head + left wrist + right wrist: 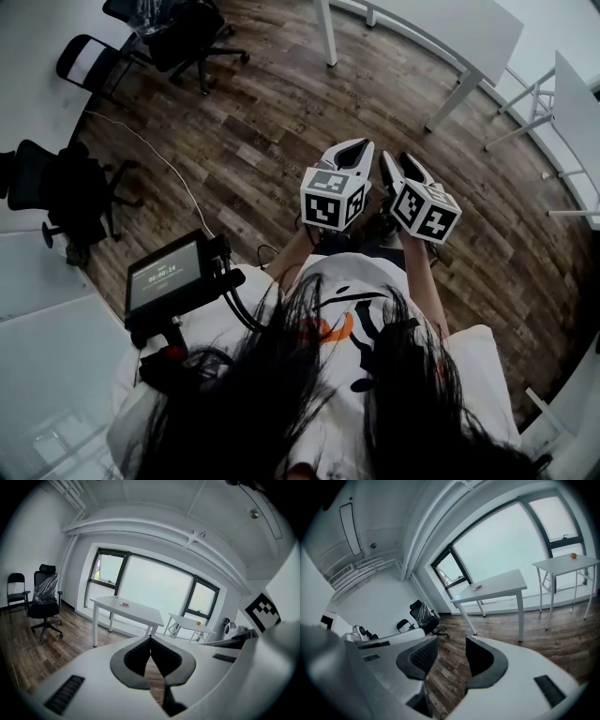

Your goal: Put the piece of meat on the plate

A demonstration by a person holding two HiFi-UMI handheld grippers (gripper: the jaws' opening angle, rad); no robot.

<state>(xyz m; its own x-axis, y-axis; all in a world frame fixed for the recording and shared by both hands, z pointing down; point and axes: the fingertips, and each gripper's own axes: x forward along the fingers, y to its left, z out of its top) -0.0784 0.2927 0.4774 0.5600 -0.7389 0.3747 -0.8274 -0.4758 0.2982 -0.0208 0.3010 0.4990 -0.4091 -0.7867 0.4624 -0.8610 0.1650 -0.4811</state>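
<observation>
A small pinkish thing (124,603) lies on a white table (136,612) by the window; the right gripper view also shows this pinkish thing (477,587). It is too far off to tell plate from meat. I hold both grippers side by side in front of my chest, over bare wooden floor, well away from that table. My left gripper (352,145) (150,638) is shut, tips touching, with nothing in it. The jaws of my right gripper (398,161) (451,641) stand a little apart, and only floor shows between them.
A second white table (565,563) to the right carries a small orange thing (573,555). Black office chairs (173,37) (44,603) stand at the left wall. A small screen (167,277) hangs at my chest. Wooden floor (253,141) lies between me and the tables.
</observation>
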